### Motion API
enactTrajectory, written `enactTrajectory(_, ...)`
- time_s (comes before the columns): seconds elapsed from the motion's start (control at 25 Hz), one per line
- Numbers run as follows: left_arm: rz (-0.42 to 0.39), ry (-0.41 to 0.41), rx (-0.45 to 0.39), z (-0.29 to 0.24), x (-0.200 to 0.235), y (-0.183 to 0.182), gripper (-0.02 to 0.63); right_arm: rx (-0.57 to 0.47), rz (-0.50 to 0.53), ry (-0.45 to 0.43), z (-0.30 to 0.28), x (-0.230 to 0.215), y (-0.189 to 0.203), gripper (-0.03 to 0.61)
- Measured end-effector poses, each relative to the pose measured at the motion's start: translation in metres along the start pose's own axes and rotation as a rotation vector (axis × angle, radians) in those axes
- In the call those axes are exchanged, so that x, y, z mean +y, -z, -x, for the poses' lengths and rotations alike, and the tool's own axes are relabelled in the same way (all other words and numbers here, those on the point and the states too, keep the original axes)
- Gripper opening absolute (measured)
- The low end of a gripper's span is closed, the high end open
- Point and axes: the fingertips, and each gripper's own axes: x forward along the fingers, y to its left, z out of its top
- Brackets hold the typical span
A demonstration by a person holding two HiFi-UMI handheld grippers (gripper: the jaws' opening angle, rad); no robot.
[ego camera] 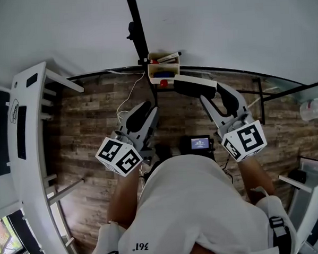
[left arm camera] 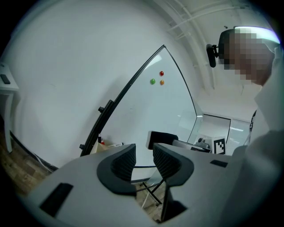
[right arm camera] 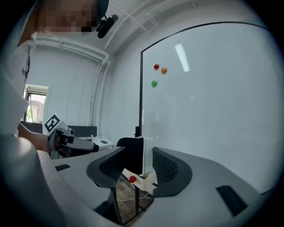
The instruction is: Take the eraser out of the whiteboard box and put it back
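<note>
at far left a white desk is seen, well apart from the work. the left gripper is held w/ jaws a little apart & nothing betw them; no part in the job is judged for it rn.

centre: the whiteboard box is fixed at the edge of the whiteboard, beside a black pole. markers are seen inside it & a red magnet on its front.

just right of the box the eraser is held, out of the box. it is clamped betw the jaws of the right gripper, black face on one jaw, white back on the other.

step in hand is judged as the 2nd half: eraser taken out, return not yet done. the next move calls for the eraser to be brought over the box opening, lined up w/ it, lowered in, then let go. the markers in the box & the pole close by are judged the likely snags.

far right a plastic bottle is seen, out of the way.
</note>
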Motion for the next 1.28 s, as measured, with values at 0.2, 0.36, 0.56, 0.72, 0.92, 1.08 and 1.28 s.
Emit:
enactTrajectory(0.2,0.004,0.003,0.013,0.003,-0.001,0.009,0.126,0.008,-0.021,0.004,0.006,0.000,0.007,0.202)
enactTrajectory(0.36,0.015,-0.004,0.025,0.007,-0.003,0.014,0.126,0.013,-0.022,0.006,0.009,0.003,0.009,0.202)
enactTrajectory(0.56,0.020,0.003,0.048,0.012,-0.006,0.028,0.126,0.030,-0.034,-0.001,0.013,0.009,0.015,0.202)
enactTrajectory(0.72,0.032,-0.002,0.068,0.016,-0.008,0.035,0.126,0.038,-0.090,-0.012,0.019,0.013,0.023,0.202)
enactTrajectory(0.92,0.036,-0.007,0.088,0.022,-0.007,0.045,0.126,0.054,-0.158,-0.014,0.025,0.015,0.036,0.202)
enactTrajectory(1.08,0.037,-0.014,0.106,0.026,-0.005,0.053,0.126,0.073,-0.198,-0.012,0.029,0.016,0.046,0.202)
enactTrajectory(1.28,0.054,-0.015,0.114,0.031,-0.006,0.062,0.126,0.091,-0.227,-0.010,0.034,0.018,0.056,0.202)
